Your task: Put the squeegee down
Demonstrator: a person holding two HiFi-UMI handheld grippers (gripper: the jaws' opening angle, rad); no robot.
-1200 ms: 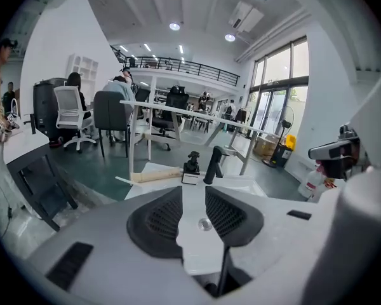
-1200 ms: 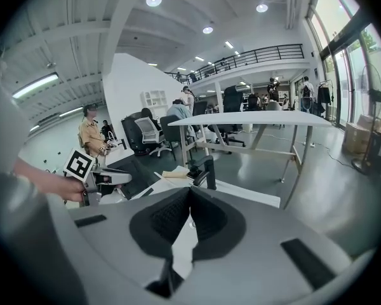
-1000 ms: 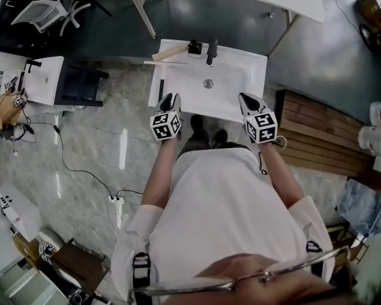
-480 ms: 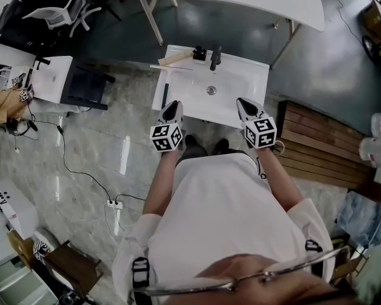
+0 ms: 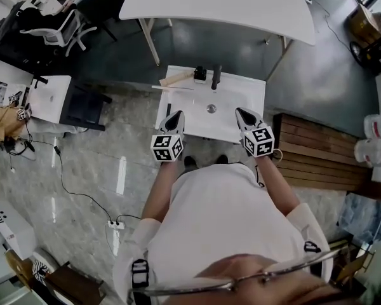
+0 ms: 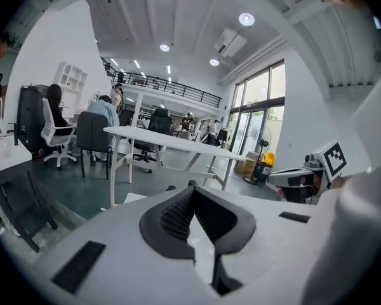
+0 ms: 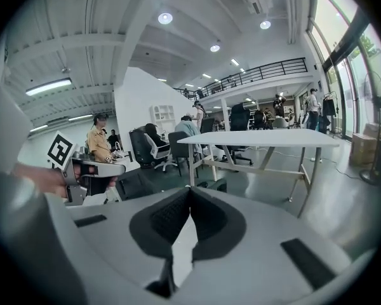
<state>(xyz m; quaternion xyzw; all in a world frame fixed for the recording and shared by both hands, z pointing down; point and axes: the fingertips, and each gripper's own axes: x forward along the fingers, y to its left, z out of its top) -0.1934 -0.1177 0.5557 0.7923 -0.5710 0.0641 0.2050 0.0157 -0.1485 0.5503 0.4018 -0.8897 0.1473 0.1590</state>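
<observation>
The left hand-held gripper (image 6: 192, 189) had just been closing, and its jaws were together with nothing between them. The right hand-held gripper (image 7: 189, 189) also had its jaws together and was empty. In the head view both were held up in front of the person's white shirt (image 5: 222, 221), each with its marker cube nearest the body. They pointed away over the front edge of the sink (image 5: 254, 91), the left one over the front left part and the right one over the front right part. Neither was touching anything.

The squeegee (image 5: 176, 78) lay on the back left corner of the sink, well apart from both hand-held grippers. Its pale handle was angled across the corner and its thin blade ran along beside the handle. Just to its right stood a small black item (image 5: 200, 75), too small to tell what, and then the dark tap (image 5: 216, 77). The drain (image 5: 211, 108) showed in the middle of the basin, between the two hand-held grippers.

Behind the sink stood a long white table (image 5: 222, 2) on a grey floor (image 5: 317, 75). A slatted wooden platform (image 5: 317, 148) lay to the right. On the left were a white desk (image 5: 47, 97) and an office chair (image 5: 57, 27).
</observation>
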